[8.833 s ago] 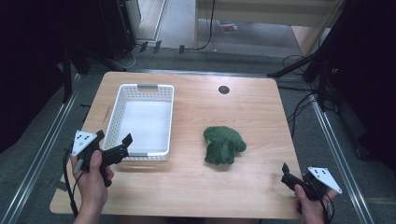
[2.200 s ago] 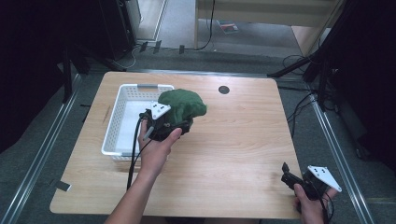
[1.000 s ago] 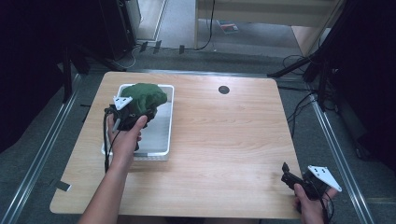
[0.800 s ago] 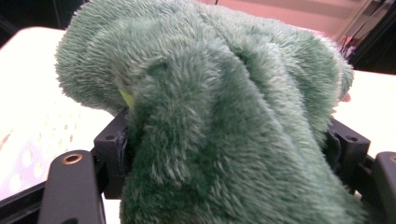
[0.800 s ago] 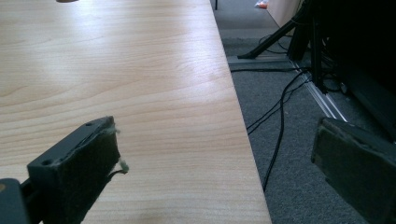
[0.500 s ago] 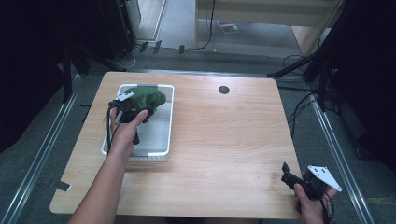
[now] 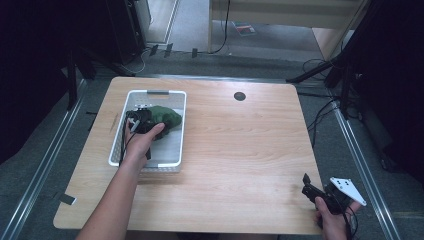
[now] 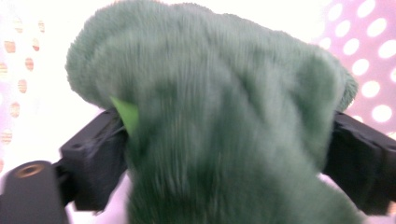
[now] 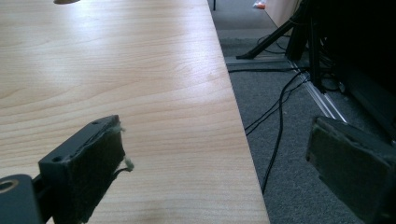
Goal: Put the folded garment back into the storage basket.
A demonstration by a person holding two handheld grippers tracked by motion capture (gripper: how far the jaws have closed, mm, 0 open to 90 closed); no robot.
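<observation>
- A green plush cloth [image 7: 164, 116], soft and fuzzy, sits inside a white perforated basket [image 7: 170, 160] on the left half of a pale wooden table [image 7: 240, 150]; it lies in the far part of the basket, toward the end with the handle.
- The person's left arm reaches in from the bottom left of the high view, and the left hand [image 7: 141, 141] holds the left gripper [image 7: 142, 121] down inside the basket, against the near-left side of the cloth.
- In the left gripper view, the green plush cloth [image 8: 224, 126] bulges between the two black jaws, which press its sides from left and right; the jaws stand fairly wide apart with the bunched fabric held between them, and the basket's white, hole-dotted walls [image 8: 369, 42] glow behind.
- A small bright green tag [image 8: 126, 114] shows at the cloth's edge beside the left jaw.
- A round dark grommet [image 7: 239, 96] is set in the table near its far edge, right of the basket.
- At the table's near right corner, the right hand [image 7: 332, 225] holds the right gripper [image 7: 309, 186], well apart from the basket.
- In the right gripper view its padded jaws are spread wide with nothing between them, one over the table top, the other over the grey carpet [image 9: 289, 93] beyond the table's edge.
</observation>
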